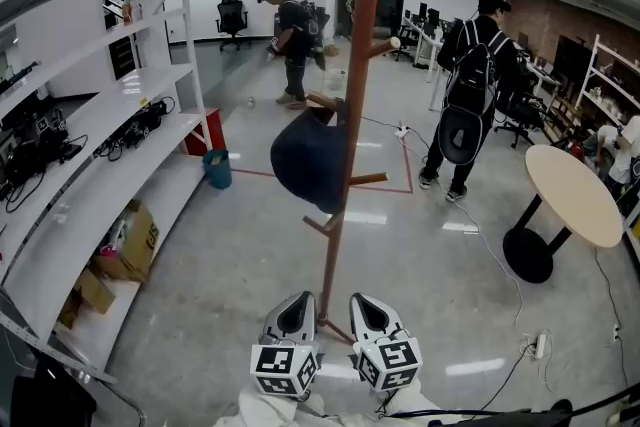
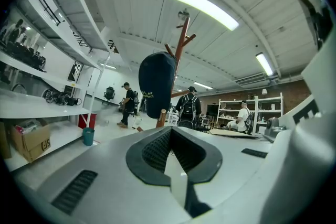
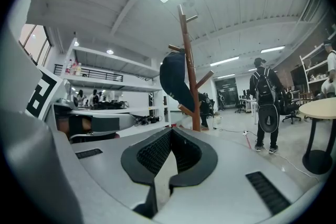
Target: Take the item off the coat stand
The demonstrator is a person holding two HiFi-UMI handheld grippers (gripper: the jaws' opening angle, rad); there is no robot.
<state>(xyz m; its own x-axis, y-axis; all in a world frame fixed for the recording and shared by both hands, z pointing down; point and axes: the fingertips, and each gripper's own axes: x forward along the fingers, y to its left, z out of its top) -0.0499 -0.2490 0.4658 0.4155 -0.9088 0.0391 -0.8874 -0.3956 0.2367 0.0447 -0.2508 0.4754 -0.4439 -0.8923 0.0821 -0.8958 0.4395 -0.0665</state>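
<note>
A tall brown wooden coat stand (image 1: 352, 115) rises from the floor straight ahead of me. A dark navy cap (image 1: 309, 160) hangs from one of its left pegs, about halfway up. My left gripper (image 1: 297, 299) and right gripper (image 1: 366, 301) are low in the head view, side by side just short of the stand's base, both shut with nothing in them. In the left gripper view the cap (image 2: 156, 84) hangs on the stand (image 2: 180, 47) beyond the shut left gripper (image 2: 171, 131). The right gripper view shows the cap (image 3: 176, 81) left of the pole (image 3: 188, 76), past the shut right gripper (image 3: 171, 132).
White shelving (image 1: 120, 130) lines the left side, with cardboard boxes (image 1: 130, 240) low down and a teal bin (image 1: 217, 168) beside it. A round table (image 1: 572, 193) stands at the right. One person (image 1: 292, 37) is far back, another with a backpack (image 1: 470, 100) right of the stand. Cables and a power strip (image 1: 540, 345) lie on the floor.
</note>
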